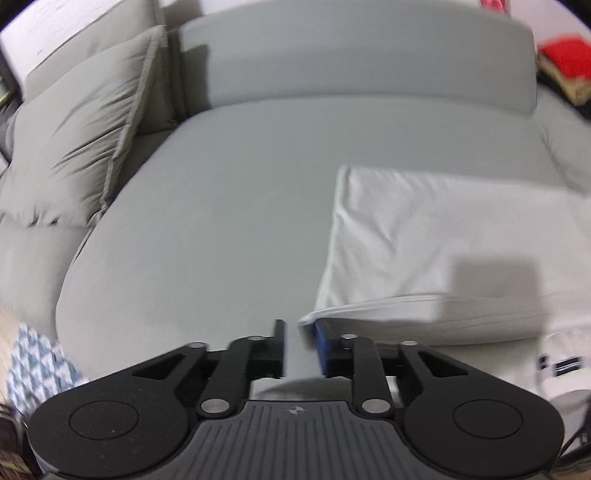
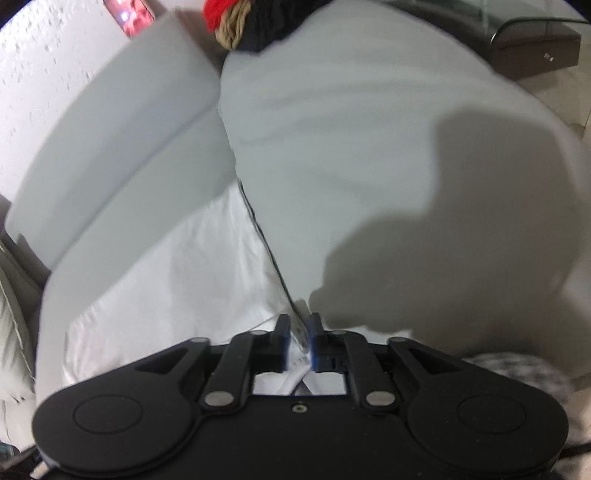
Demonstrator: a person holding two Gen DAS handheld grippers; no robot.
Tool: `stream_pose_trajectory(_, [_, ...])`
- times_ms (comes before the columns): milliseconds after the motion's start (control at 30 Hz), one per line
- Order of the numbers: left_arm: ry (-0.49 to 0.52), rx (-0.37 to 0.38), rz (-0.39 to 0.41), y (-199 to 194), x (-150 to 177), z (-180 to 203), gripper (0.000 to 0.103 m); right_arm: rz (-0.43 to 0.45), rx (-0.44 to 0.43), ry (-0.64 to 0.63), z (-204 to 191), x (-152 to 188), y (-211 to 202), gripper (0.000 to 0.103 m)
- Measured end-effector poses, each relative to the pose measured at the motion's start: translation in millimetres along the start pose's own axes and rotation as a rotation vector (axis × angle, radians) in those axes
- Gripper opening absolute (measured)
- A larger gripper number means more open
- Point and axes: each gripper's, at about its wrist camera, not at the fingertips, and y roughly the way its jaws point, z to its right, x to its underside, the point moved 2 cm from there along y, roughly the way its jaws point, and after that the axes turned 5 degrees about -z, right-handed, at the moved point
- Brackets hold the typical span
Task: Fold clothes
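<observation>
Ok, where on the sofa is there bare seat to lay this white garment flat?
The widest bare patch is the grey seat between the throw pillow and the white garment's left edge. Right of the seam, the next cushion is bare too. Crowded: the far corner with the red and black pile.

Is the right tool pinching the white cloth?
Touching. The right wrist view shows the right tool with white cloth bunched between its closed blue pads.
</observation>
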Motion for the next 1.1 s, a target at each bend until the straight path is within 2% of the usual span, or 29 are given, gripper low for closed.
stream_pose_trajectory(33, [0.000, 0.008, 0.030, -9, 3, -3, 0.026, 0.012, -0.016, -0.009, -1, 1, -12, 0.039])
stream_pose_trajectory(100, [0.013, 0.035, 0.083, -24, 5, -5, 0.025, 0.029, -0.046, -0.044, -7, 3, -32, 0.046])
stream_pose_trajectory(233, [0.079, 0.175, 0.117, -24, -11, 31, 0.028, -0.036, -0.091, -0.137, -34, 1, -24, 0.046])
stream_pose_trajectory(300, [0.164, 0.207, 0.114, -10, -21, 64, 0.031, -0.076, -0.103, -0.171, -54, -3, -2, 0.046])
stream_pose_trajectory(400, [0.263, 0.201, 0.084, 26, -34, 106, 0.033, -0.124, -0.073, -0.223, -81, -15, 38, 0.045])
stream_pose_trajectory(500, [0.255, 0.172, 0.029, 51, -32, 118, 0.030, -0.100, 0.008, -0.254, -90, -21, 67, 0.045])
stream_pose_trajectory(567, [0.285, 0.257, -0.027, 44, -14, 113, 0.024, -0.151, 0.052, -0.251, -83, -13, 77, 0.042])
stream_pose_trajectory(600, [0.301, 0.302, -0.055, 41, -4, 110, 0.024, -0.176, 0.041, -0.261, -77, -5, 66, 0.042])
stream_pose_trajectory(700, [0.395, 0.425, -0.054, 0, 34, 82, 0.027, -0.251, 0.006, -0.291, -59, 19, 32, 0.041])
stream_pose_trajectory(733, [0.377, 0.459, -0.054, -11, 43, 68, 0.029, -0.276, -0.006, -0.302, -52, 27, 20, 0.041])
stream_pose_trajectory(800, [0.309, 0.455, -0.010, -21, 43, 56, 0.029, -0.317, -0.028, -0.318, -40, 42, -2, 0.041])
stream_pose_trajectory(933, [0.170, 0.440, 0.081, -41, 40, 33, 0.030, -0.213, -0.106, -0.237, -27, 35, -21, 0.042])
stream_pose_trajectory(1000, [0.142, 0.396, 0.108, -36, 31, 46, 0.029, -0.177, -0.145, -0.235, -36, 31, -11, 0.037])
stream_pose_trajectory(1033, [0.157, 0.384, 0.124, -29, 27, 57, 0.030, -0.164, -0.161, -0.244, -44, 30, -5, 0.028])
stream_pose_trajectory(1100, [0.190, 0.340, 0.136, -15, 23, 80, 0.030, -0.142, -0.178, -0.269, -62, 31, 8, 0.025])
